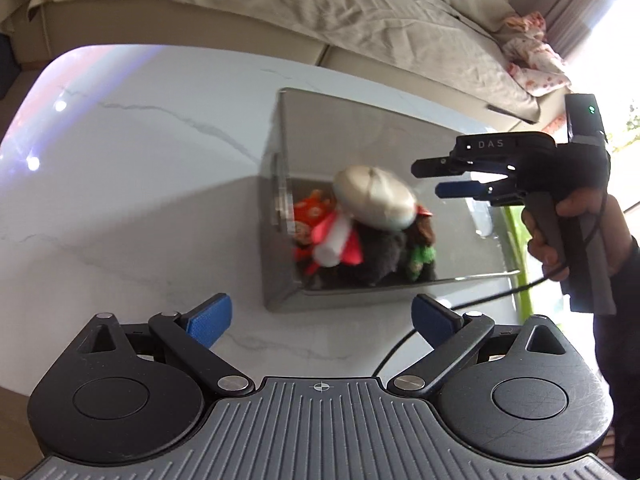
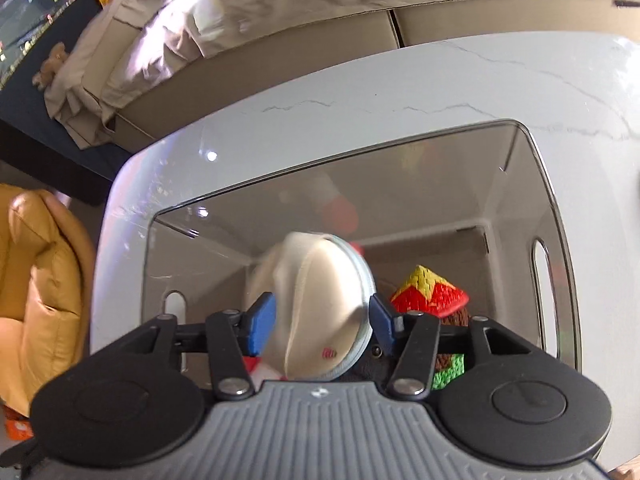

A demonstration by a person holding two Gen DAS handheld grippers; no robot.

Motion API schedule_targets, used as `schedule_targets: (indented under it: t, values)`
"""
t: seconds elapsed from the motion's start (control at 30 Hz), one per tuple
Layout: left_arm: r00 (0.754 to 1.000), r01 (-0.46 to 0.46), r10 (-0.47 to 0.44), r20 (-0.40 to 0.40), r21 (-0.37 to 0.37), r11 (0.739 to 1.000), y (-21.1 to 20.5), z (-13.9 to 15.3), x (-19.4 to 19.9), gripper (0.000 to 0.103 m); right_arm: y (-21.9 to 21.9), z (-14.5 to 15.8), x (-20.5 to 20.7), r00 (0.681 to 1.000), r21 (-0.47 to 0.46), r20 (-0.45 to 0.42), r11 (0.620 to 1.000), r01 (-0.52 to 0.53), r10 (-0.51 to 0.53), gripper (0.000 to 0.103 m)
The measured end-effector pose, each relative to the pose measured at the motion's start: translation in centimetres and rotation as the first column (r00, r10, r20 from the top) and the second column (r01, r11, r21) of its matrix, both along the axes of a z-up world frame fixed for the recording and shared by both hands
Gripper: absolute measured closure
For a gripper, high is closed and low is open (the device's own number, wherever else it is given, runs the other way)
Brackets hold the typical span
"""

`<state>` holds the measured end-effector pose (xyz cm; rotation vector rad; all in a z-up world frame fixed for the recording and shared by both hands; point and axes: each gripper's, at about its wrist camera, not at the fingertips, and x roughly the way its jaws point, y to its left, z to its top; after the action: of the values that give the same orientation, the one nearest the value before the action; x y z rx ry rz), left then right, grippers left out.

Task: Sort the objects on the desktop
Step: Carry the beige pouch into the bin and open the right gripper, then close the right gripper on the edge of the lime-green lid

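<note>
Left gripper [image 1: 322,316] pointed steeply down, jaws spread wide, nothing between them. Right gripper [image 2: 322,318], gripped by a hand [image 1: 576,232], had jaws parted

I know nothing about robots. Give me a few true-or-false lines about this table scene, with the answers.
1. The left claw holds nothing. True.
2. The bin is empty. False: toys are in it.
3. The table is white with grey veins. True.
4. The mouse lies on the table outside the bin. False: it is inside the bin, above the toys.
</note>
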<state>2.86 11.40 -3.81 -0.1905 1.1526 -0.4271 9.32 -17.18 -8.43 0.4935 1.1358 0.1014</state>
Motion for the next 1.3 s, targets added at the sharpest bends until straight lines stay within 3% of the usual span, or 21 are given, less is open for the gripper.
schedule_targets:
  t: [0.1,0.17,0.27,0.37,0.43,0.5,0.53,0.6,0.67,0.77,0.93,1.1,1.17,1.23,1.3]
  values:
    - [0.999,0.045,-0.045,0.009,-0.035,0.998,-3.0,0.7,-0.8,0.004,-1.9,1.7,-3.2,0.993,0.045,0.113,0.999,0.024,-0.029,0.042]
    - [0.995,0.098,-0.097,0.017,-0.071,0.993,-6.1,1.2,-1.2,0.004,-4.2,3.0,-7.4,0.968,0.083,0.233,0.994,0.071,-0.088,0.037]
    - [0.983,0.181,-0.178,0.034,-0.133,0.974,-10.9,1.5,-1.7,0.004,-8.5,3.8,-15.4,0.889,0.105,0.406,0.977,0.184,-0.211,0.026]
    - [0.961,0.275,-0.268,0.063,-0.22,0.936,-17.1,1.2,-2.3,0.001,-13.7,2.4,-23.6,0.784,0.082,0.496,0.919,0.386,-0.373,0.023]
    - [0.936,0.35,-0.346,0.061,-0.257,0.901,-21.8,0.2,-2.7,0.001,-17.8,0.2,-28.5,0.717,0.085,0.489,0.845,0.528,-0.497,0.023]
    - [0.903,0.416,-0.429,0.034,-0.324,0.85,-26.1,-1.5,-3.2,0.0,-21.9,-2.7,-32.5,0.649,0.129,0.449,0.764,0.632,-0.613,0.023]
    - [0.883,0.445,-0.469,0.022,-0.357,0.822,-28.3,-2.4,-3.5,0.0,-24.0,-4.4,-34.4,0.605,0.165,0.427,0.716,0.679,-0.672,0.023]
    - [0.862,0.449,-0.505,-0.033,-0.412,0.793,-31.3,-4.5,-4.1,0.0,-27.4,-7.8,-37.6,0.502,0.249,0.371,0.605,0.757,-0.781,0.023]
    - [0.849,0.413,-0.517,-0.111,-0.471,0.779,-33.3,-6.8,-4.5,0.0,-29.8,-11.2,-39.9,0.399,0.33,0.32,0.496,0.803,-0.859,0.024]
    - [0.831,0.361,-0.522,-0.191,-0.528,0.768,-35.1,-9.6,-4.9,0.0,-32.3,-16.2,-41.9,0.296,0.426,0.243,0.375,0.823,-0.924,0.025]
    - [0.824,0.337,-0.511,-0.245,-0.513,0.789,-36.3,-12.4,-5.2,0.0,-32.9,-21.7,-41.6,0.267,0.509,0.204,0.335,0.793,-0.942,0.025]
    - [0.817,0.334,-0.506,-0.278,-0.488,0.807,-36.3,-13.5,-5.5,0.0,-32.1,-24.0,-39.9,0.231,0.534,0.204,0.306,0.788,-0.951,0.033]
    - [0.815,0.332,-0.505,-0.283,-0.487,0.808,-36.2,-13.9,-5.6,0.0,-31.9,-24.0,-39.3,0.246,0.528,0.224,0.33,0.783,-0.943,0.053]
    - [0.817,0.323,-0.5,-0.287,-0.492,0.809,-36.3,-14.0,-5.7,0.0,-31.6,-23.2,-39.2,0.264,0.503,0.251,0.358,0.786,-0.931,0.056]
    - [0.814,0.312,-0.5,-0.296,-0.503,0.806,-36.5,-14.3,-5.9,0.0,-31.5,-23.0,-39.8,0.263,0.514,0.24,0.353,0.782,-0.934,0.058]
